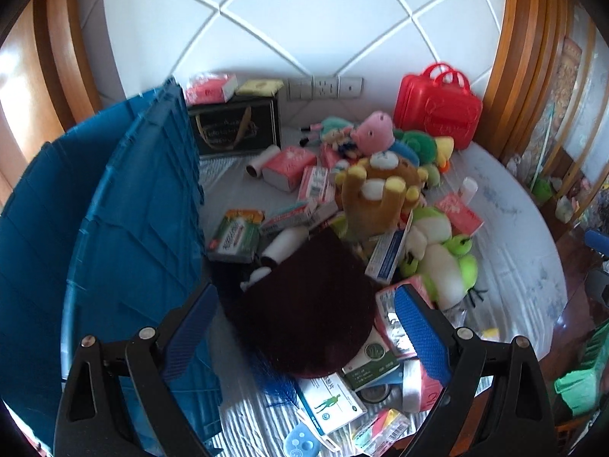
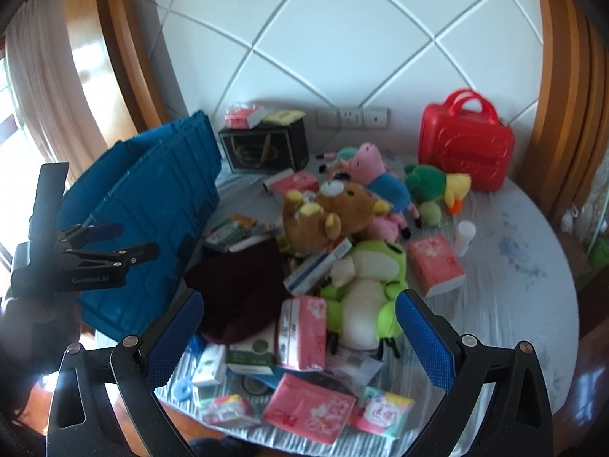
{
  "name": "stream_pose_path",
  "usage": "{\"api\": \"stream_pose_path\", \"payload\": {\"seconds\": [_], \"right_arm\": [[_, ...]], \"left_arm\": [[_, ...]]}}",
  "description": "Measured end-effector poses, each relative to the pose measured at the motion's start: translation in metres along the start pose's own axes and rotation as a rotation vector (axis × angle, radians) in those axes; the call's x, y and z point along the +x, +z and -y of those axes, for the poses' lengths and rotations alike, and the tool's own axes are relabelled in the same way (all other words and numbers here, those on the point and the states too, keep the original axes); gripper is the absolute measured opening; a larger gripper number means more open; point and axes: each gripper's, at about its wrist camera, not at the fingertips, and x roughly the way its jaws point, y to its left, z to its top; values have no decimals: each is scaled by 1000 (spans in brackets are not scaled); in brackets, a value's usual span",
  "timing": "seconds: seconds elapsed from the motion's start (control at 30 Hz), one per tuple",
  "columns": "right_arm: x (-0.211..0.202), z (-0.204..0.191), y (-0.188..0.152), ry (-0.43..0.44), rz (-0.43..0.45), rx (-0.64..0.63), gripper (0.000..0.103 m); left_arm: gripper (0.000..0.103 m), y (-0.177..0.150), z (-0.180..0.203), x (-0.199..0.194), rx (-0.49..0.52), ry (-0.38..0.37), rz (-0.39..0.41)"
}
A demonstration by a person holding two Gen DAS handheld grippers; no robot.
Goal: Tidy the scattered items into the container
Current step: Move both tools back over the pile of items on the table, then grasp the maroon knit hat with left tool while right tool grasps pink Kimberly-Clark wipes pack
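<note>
We find the blue container (image 1: 125, 205) standing at the bench's left edge, its ribbed wall just left of the left hand-held gripper (image 1: 304, 327). That gripper is spread wide, empty, over a dark maroon cloth (image 1: 308, 308) in the heap. The right hand-held gripper (image 2: 300, 331), also wide and empty, hovers above a pink tissue pack (image 2: 302, 333) and frog plush (image 2: 365, 289). Open striped bench (image 2: 506, 289) lies right; the red case (image 2: 466, 144) stands at the back wall.

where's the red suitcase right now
The red suitcase stands upright at the far right of the table against the white wall, just behind the green duck plush; both wrist views show it.
</note>
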Motion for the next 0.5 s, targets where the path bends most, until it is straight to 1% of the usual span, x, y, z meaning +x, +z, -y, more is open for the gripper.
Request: {"api": "stream_pose_path", "payload": {"seconds": [0.13, 0.23, 0.33, 0.5], "right_arm": [[38, 9, -26, 16, -70, 13, 102], [58, 7, -47, 24, -115, 12, 102], [68, -3, -65, 39, -159, 27, 102], [67, -31, -88, 37, -168, 43, 102]], "left_arm": [[95, -14, 3, 37, 21, -17, -71], [95, -21, 6, 59, 44, -33, -111], [95, -25, 5, 73, 60, -32, -131], [95, -29, -2, 90, 66, -51, -137]]}}
